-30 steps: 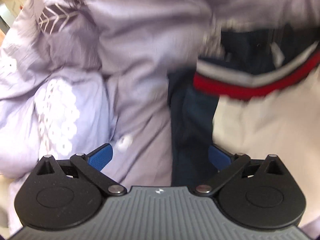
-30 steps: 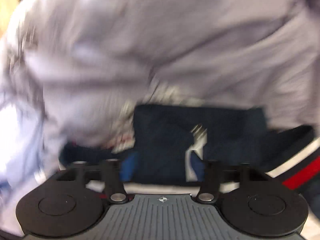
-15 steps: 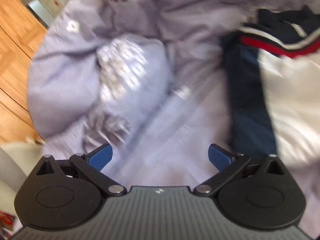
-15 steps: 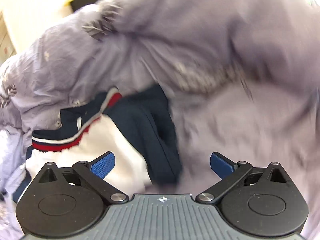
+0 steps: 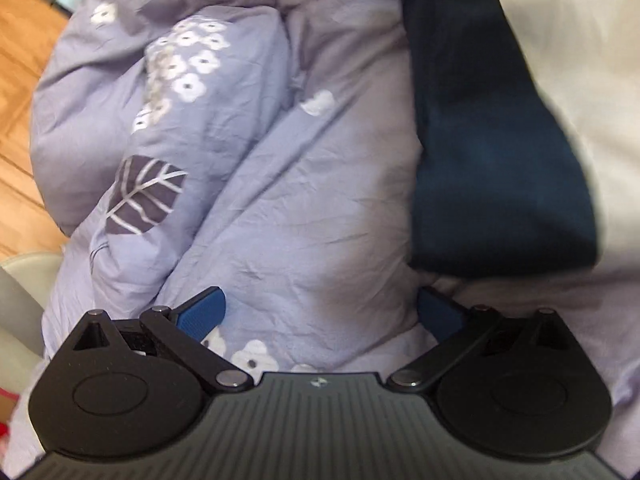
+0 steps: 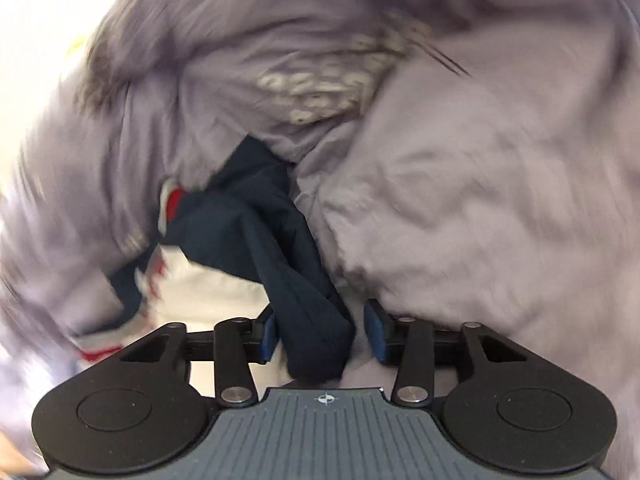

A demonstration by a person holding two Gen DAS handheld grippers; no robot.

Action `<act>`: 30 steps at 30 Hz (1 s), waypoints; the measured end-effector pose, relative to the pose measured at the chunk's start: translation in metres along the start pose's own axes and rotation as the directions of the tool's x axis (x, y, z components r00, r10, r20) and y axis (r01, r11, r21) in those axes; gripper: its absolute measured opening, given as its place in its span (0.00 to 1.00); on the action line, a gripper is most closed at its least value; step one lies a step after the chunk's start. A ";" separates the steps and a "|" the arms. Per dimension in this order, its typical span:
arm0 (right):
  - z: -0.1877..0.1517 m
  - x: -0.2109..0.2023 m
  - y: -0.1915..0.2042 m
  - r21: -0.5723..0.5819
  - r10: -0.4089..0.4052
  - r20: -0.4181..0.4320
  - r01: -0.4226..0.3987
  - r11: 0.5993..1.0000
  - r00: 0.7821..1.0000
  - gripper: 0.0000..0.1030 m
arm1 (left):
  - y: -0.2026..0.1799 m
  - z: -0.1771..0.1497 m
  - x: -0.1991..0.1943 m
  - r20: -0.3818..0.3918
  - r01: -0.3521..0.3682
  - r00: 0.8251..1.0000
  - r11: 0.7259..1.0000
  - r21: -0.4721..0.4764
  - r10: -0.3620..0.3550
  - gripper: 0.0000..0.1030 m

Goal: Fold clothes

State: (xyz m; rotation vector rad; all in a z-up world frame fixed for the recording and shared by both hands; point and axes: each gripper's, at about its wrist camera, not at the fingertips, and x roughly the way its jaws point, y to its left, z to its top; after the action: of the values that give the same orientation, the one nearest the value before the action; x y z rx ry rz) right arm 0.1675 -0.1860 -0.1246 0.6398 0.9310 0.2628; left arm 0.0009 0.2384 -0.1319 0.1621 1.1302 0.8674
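A navy, white and red garment (image 5: 492, 128) lies on a rumpled lilac floral bedcover (image 5: 280, 184). In the left wrist view its navy sleeve runs down the right side, ending just above my left gripper (image 5: 320, 312), which is open and empty over the bedcover. In the right wrist view the garment (image 6: 224, 240) is bunched, and its navy sleeve (image 6: 312, 320) hangs between the pads of my right gripper (image 6: 322, 334), whose jaws are partly closed around it with a gap on the right side. This view is blurred.
Wooden floor (image 5: 20, 80) shows at the left of the left wrist view, past the edge of the bedcover. A pale grey object (image 5: 20, 288) sits at the lower left. Bedcover folds (image 6: 480, 160) rise around the garment.
My right gripper has narrowed from wide open around the navy sleeve. My left gripper has stayed open and moved down along the sleeve toward its lower end.
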 end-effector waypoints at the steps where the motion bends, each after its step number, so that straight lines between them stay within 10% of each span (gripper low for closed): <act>1: -0.003 -0.006 0.004 -0.019 0.011 0.004 -0.011 1.000 1.000 0.75 | 0.009 -0.002 -0.009 0.021 0.047 0.999 0.998 -0.048 -0.046 1.00; 3: -0.008 -0.018 0.011 -0.057 0.032 0.012 -0.032 0.998 0.999 0.95 | 0.024 -0.005 -0.026 0.083 0.133 0.989 0.983 -0.126 -0.123 1.00; 6: -0.011 -0.015 0.019 -0.067 0.025 -0.001 -0.025 0.997 1.000 0.95 | 0.020 -0.009 -0.043 0.206 0.182 0.966 0.978 -0.104 -0.157 1.00; 9: -0.011 0.003 0.016 -0.017 0.007 0.011 -0.007 1.000 1.000 0.97 | -0.015 -0.013 -0.047 0.279 0.126 0.949 0.987 0.098 -0.148 1.00; 14: -0.010 0.016 0.024 -0.036 -0.029 0.039 0.031 0.999 0.999 1.00 | -0.038 -0.020 -0.062 0.382 -0.049 0.924 0.988 0.149 -0.012 1.00; 19: -0.007 0.030 0.024 -0.039 -0.043 0.039 0.045 0.998 0.998 1.00 | -0.023 0.006 -0.034 0.193 0.073 0.978 0.997 0.023 -0.076 1.00; 23: -0.012 0.042 0.040 -0.119 -0.132 0.018 0.133 0.984 0.991 1.00 | -0.005 0.019 -0.007 0.012 0.346 0.936 0.915 -0.206 -0.351 1.00; 30: -0.020 0.037 0.046 -0.141 -0.173 0.029 0.175 0.974 0.985 0.86 | -0.001 0.022 -0.010 0.034 0.214 0.976 0.927 -0.308 -0.215 1.00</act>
State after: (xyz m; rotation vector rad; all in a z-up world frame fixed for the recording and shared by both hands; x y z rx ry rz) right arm 0.1759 -0.1247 -0.1298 0.4243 0.9370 0.1660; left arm 0.0185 0.2373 -0.1150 -0.2196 0.9762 0.8362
